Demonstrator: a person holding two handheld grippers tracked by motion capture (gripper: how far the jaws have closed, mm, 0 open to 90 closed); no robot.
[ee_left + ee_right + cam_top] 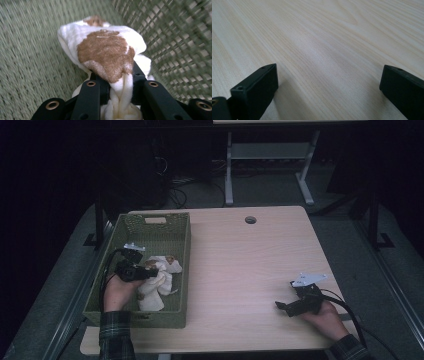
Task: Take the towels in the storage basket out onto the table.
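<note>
The left gripper (150,270) is down inside the green basket (131,226) at the left side of the table (240,265), and its jaws are clamped on a bunch of the white cloth (159,281) with the brown patches; in the left gripper view the cloth (107,53) is pinched into a tight rope between the two black jaws, with the rest of it bulging out ahead against the basket's woven wall (175,42). The cloth itself is inside the basket, toward its near right part, with folds trailing down to the floor of it. So the step in hand looks to me like taking the cloth out of the basket, with the grip made. Over at the near right of the table the right gripper (281,306) rests low above bare wood, its jaws standing wide apart with nothing between them. The next move, I'd judge, calls for a lift high enough that the hanging folds clear the basket's rim, then a carry rightward over the open table where the idle gripper can take a corner
</note>
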